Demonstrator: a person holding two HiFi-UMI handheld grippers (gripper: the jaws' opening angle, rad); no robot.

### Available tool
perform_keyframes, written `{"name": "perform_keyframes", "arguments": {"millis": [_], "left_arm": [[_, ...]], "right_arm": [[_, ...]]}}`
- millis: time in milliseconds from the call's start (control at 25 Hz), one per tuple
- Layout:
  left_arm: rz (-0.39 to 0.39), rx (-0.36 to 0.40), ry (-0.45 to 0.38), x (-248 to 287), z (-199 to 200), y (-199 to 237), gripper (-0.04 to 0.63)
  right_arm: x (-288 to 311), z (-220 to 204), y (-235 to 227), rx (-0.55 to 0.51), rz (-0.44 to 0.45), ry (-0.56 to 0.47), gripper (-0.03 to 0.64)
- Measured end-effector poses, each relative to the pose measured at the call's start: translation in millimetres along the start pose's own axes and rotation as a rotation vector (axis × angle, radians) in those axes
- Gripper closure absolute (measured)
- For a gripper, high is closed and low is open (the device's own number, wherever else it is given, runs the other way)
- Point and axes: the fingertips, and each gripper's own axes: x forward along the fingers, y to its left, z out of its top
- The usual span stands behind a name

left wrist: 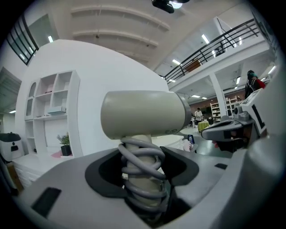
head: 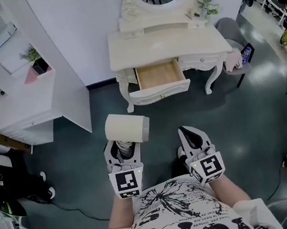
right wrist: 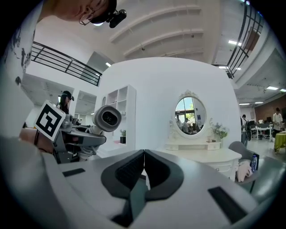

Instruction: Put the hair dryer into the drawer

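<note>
Left gripper [head: 123,148]: we hold it low and near, on the left. Its jaws are clamped on the handle of the hair dryer [left wrist: 143,114].
Cord [left wrist: 140,154]: grey, coiled in several turns round the dryer's handle, right where our jaws grip it.
Hair dryer: it stands upright in our left gripper, the cream barrel lying crosswise above the jaws. In the head view it hangs over the dark floor [head: 239,119], on the near side of the drawer and well apart from it.
Right gripper [head: 193,138]: near, just to the right of the left one. In its own view we see its two pads pressed together, with nothing between them.
Drawer [head: 164,91]: pulled out from the front of the dressing table, far and near the middle. We can see its pale wood bottom.
Dressing table [head: 165,42]: white with curved legs, set against the far wall.
Mirror [right wrist: 190,115]: oval, standing on the back of the dressing table.
Shelf unit [head: 24,96]: white, far left, with a small potted plant [head: 35,59] on it.
Chair [head: 229,29]: grey, at the right end of the dressing table.
</note>
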Motion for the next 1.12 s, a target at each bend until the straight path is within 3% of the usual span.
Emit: {"name": "perform_keyframes", "arguments": {"millis": [520, 800, 1120], "left_arm": [[0.075, -0.074, 0.003, 176, 53, -67, 0.347], [0.067, -0.076, 0.024, 241, 56, -90, 0.347], [0.016, -0.065, 0.111, 312, 36, -77, 0.347]], "right_arm": [[74, 23, -201, 0.004, 0.081, -0.003, 0.600], [109, 21, -256, 0.010, 0.115, 0.005, 0.600], [170, 19, -291, 0.028, 0.108, 0.025, 0.600]]}}
